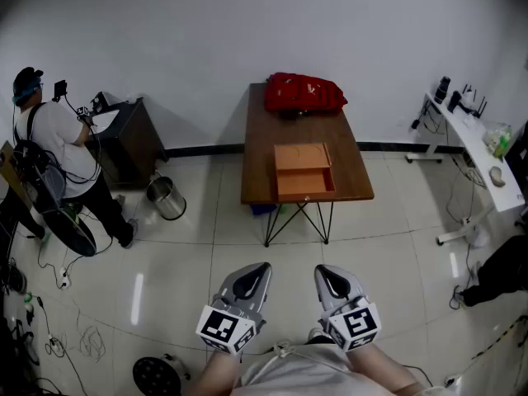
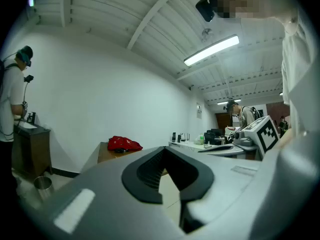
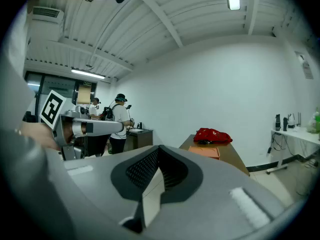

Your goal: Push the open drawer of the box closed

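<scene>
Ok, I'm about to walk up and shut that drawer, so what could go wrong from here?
The box seems to sit loose on the table, so a push on the drawer may slide it back toward the red bag instead. With the left gripper and right gripper both shut to narrow tips, an off-centre push could skew the drawer and jam it.

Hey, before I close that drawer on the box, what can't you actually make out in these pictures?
Drawer contents: too small in head view; right gripper view sees the box edge-on.
Box in left gripper view: mostly hidden behind the left hand-held gripper.
Items on the white desk: too small in head view.
</scene>
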`<state>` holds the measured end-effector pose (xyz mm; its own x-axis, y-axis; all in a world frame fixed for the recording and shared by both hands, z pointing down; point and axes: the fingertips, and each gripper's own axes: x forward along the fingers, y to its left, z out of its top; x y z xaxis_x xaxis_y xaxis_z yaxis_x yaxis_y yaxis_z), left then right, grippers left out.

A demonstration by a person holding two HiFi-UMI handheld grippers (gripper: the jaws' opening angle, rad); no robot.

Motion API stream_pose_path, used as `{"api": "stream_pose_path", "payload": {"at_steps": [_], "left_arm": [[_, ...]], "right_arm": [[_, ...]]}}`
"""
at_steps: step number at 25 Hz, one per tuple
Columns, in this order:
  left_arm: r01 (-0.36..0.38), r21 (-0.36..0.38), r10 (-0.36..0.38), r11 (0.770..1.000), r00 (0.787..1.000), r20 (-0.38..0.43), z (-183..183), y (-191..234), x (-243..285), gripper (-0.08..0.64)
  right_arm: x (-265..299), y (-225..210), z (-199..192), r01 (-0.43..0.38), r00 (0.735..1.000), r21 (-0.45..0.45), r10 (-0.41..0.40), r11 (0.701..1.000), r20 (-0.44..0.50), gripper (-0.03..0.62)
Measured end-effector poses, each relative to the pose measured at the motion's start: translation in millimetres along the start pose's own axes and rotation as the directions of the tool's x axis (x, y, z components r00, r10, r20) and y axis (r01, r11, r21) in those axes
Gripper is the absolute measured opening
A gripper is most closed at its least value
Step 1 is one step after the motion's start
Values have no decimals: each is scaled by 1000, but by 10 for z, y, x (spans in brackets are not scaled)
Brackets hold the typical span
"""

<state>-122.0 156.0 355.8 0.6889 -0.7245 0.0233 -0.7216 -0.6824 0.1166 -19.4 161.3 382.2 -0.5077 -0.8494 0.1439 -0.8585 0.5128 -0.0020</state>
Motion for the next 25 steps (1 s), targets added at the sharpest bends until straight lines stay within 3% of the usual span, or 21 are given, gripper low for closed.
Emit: {"api": "stream_pose_path", "payload": {"at_steps": [5,12,18,25], "left_arm": [[-11,-4,11,1000,1000,-14,-112,133,-61,6],[-12,-24,12,1000,999,-31,-231,291,191,6],[-32,-31,30,999,997,-66,-327,549,769,6],[-77,-30,74,997,993,-91,-232,1013,1741,6]], "right_arm": [[77,89,-121,1,999,21,0,1000,-39,8],[275,-128,-184,1,999,31,1,1000,-53,8],[710,-618,-269,-23,997,64,27,998,-71,8],[1415,-1489,-127,-59,993,76,66,995,-96,8]]}}
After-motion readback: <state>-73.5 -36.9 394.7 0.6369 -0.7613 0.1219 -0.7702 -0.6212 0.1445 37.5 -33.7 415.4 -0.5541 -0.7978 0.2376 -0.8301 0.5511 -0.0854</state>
